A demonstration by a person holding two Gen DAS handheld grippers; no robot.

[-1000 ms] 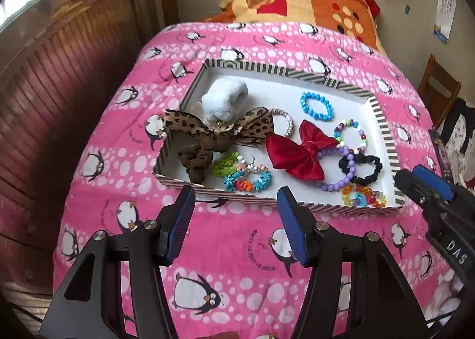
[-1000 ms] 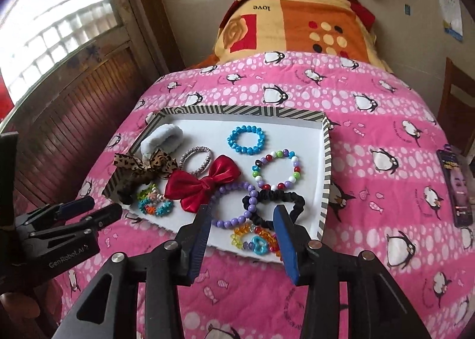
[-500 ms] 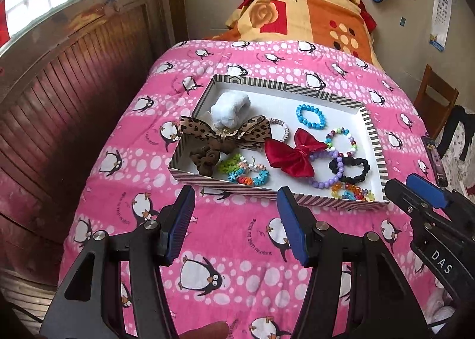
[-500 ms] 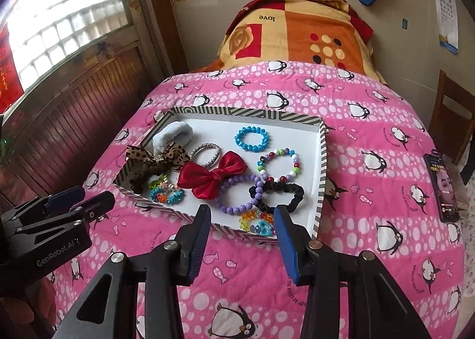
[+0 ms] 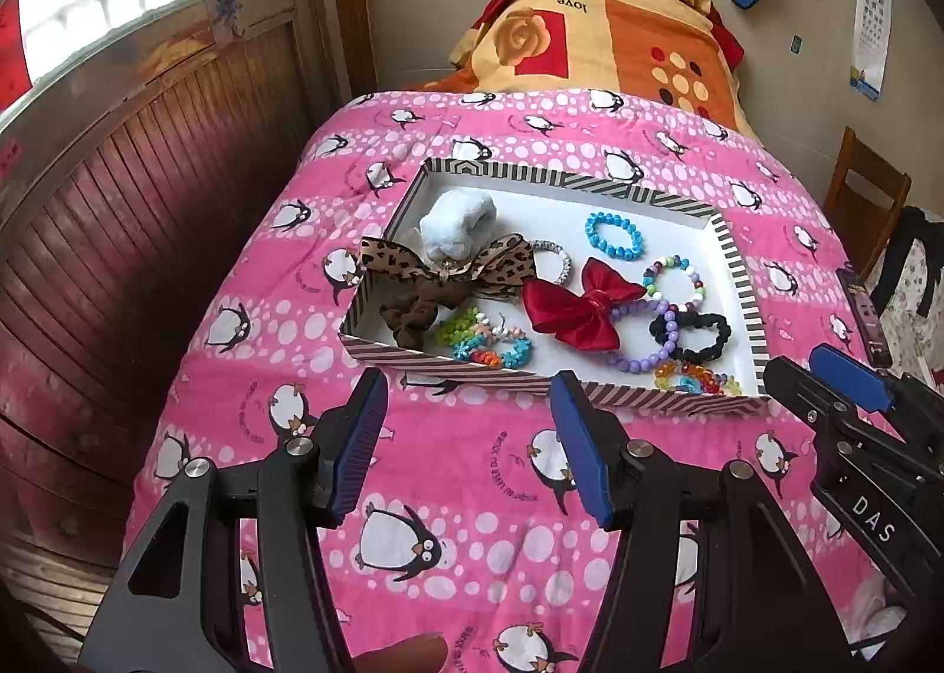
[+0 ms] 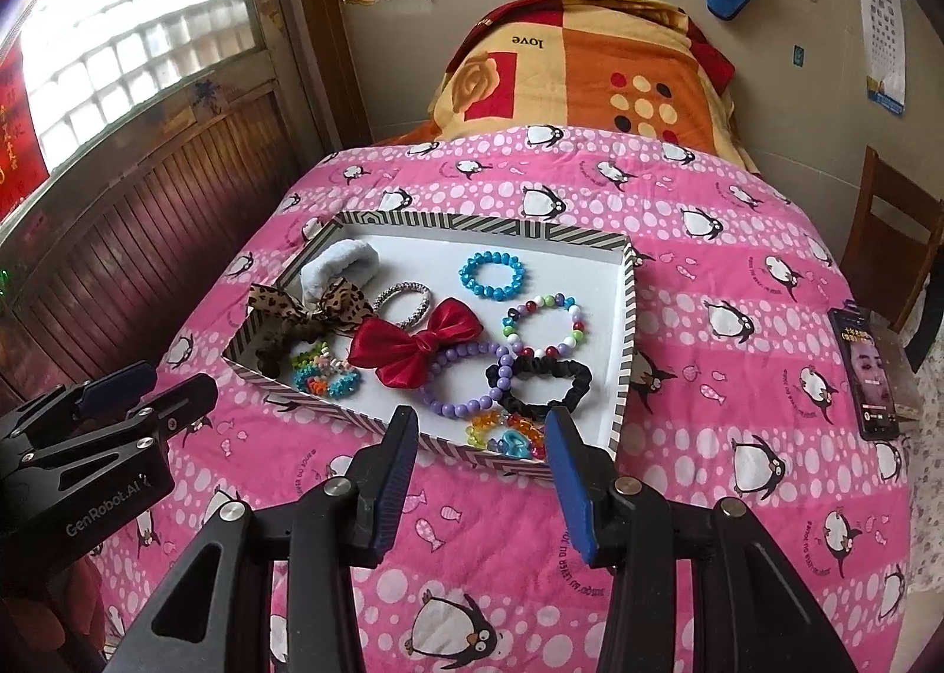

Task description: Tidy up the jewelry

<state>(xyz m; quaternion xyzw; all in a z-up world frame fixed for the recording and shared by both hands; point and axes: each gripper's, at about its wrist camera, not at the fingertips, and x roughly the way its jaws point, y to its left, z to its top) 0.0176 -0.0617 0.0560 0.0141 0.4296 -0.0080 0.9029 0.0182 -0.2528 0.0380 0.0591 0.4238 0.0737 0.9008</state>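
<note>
A striped-rimmed white tray (image 5: 566, 179) (image 6: 489, 225) lies on the pink penguin quilt. It holds a red bow (image 5: 575, 303) (image 6: 416, 342), a leopard bow (image 5: 448, 263), a white scrunchie (image 5: 457, 225), a blue bead bracelet (image 5: 613, 235) (image 6: 492, 275), a purple bead bracelet (image 6: 466, 381), a black scrunchie (image 5: 693, 337) (image 6: 540, 384) and several more pieces. My left gripper (image 5: 469, 425) is open and empty, in front of the tray's near rim. My right gripper (image 6: 481, 452) is open and empty at the near right corner of the tray.
A phone (image 6: 870, 372) lies on the quilt at the right. A folded orange blanket (image 6: 584, 65) sits at the bed's head. A wooden wall panel (image 5: 118, 213) runs along the left, and a wooden chair (image 5: 864, 201) stands at the right.
Both grippers have pulled back and risen away from the tray, which now looks smaller and farther. Both stay open and empty.
</note>
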